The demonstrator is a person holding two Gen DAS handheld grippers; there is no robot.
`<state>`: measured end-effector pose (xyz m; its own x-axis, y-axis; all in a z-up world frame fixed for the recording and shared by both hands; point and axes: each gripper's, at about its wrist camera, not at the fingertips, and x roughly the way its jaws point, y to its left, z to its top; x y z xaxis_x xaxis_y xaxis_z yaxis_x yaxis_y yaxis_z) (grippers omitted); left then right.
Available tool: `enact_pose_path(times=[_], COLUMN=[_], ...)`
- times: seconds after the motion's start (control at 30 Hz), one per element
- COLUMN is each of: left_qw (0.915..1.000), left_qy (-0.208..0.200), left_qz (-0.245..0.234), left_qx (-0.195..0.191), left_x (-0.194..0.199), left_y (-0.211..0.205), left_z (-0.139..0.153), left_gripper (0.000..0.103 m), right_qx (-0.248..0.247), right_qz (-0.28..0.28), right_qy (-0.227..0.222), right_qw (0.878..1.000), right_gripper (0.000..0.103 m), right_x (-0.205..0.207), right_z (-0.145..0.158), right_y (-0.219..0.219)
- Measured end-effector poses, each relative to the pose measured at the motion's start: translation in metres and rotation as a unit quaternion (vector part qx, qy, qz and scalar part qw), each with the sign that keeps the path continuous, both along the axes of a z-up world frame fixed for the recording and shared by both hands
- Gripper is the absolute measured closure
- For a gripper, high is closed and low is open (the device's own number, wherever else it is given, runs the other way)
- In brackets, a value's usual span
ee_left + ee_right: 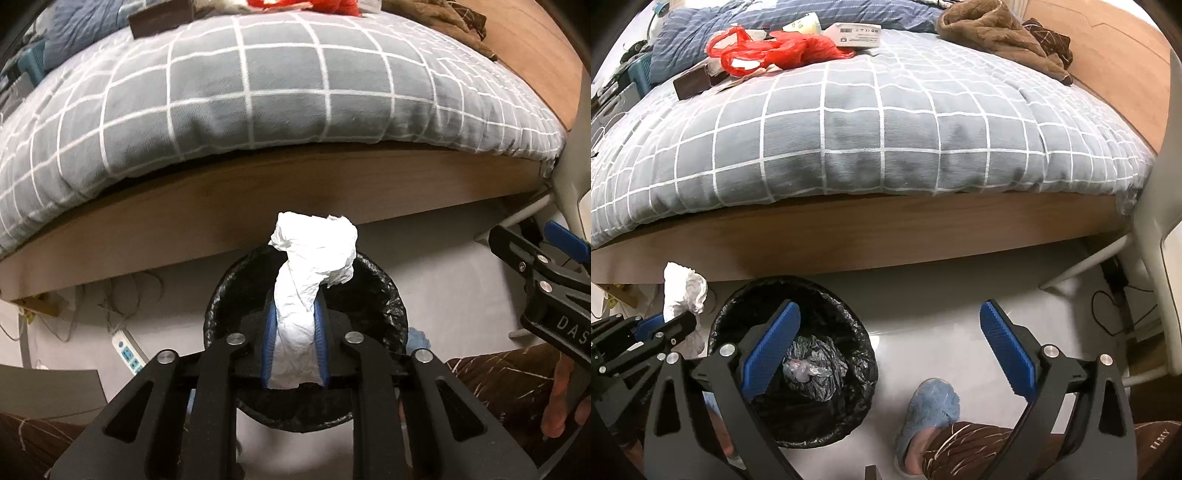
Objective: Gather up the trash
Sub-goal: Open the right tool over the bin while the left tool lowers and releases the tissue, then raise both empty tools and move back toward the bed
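white tissue (314,280); black bin liner (827,295); grey duvet (886,129) with white grid; red bag (775,50); blue pads (772,350); light-blue slipper (932,410).

We note the mouth of the black-lined bin (798,354) lies open from above, only a little crumpled plastic (803,369) low inside. The left gripper (294,325), clamped on a wad of white tissue (314,258), sits over that opening, with the wad rising past the far rim. Just behind the bin the wooden bed frame (849,236) walls off the far side. Pale floor (942,295) beside the bin lies clear as far as a blue slipper (932,410) and a white chair leg (1086,266). The right gripper (890,343) hangs wide apart, one finger (772,350) over the bin.
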<state>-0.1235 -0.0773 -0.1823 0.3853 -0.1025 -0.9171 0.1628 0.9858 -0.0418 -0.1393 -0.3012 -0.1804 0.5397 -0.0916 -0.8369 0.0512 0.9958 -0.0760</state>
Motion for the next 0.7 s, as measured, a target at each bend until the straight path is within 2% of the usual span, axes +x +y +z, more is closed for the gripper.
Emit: enact_pose_path(times=[0.1, 0.27, 0.43, 0.6, 0.7], left_qw=[1.0, 0.9999, 0.9996, 0.9982, 0.9968], left_qy=[-0.001, 0.002, -0.014, -0.042, -0.06], left_qz=[0.001, 0.013, 0.024, 0.043, 0.053], left_qx=[0.004, 0.004, 0.006, 0.005, 0.0], left_x=[-0.001, 0.0, -0.001, 0.003, 0.006], left_y=[-0.001, 0.004, 0.01, 0.019, 0.026], left_z=[-0.002, -0.008, 0.002, 0.023, 0.039], left_gripper=[0.063, 0.046, 0.025, 0.008, 0.006], right_qx=[0.0, 0.003, 0.002, 0.004, 0.007], right_qz=[0.003, 0.008, 0.014, 0.02, 0.023], right_qy=[-0.001, 0.001, -0.005, -0.028, -0.046], right_qw=[1.0, 1.0, 1.0, 0.999, 0.999], right_gripper=[0.009, 0.009, 0.009, 0.009, 0.009], right_x=[0.002, 0.004, 0.005, 0.005, 0.005], right_z=[0.001, -0.001, 0.003, 0.021, 0.035], right_y=[0.003, 0.009, 0.014, 0.017, 0.018])
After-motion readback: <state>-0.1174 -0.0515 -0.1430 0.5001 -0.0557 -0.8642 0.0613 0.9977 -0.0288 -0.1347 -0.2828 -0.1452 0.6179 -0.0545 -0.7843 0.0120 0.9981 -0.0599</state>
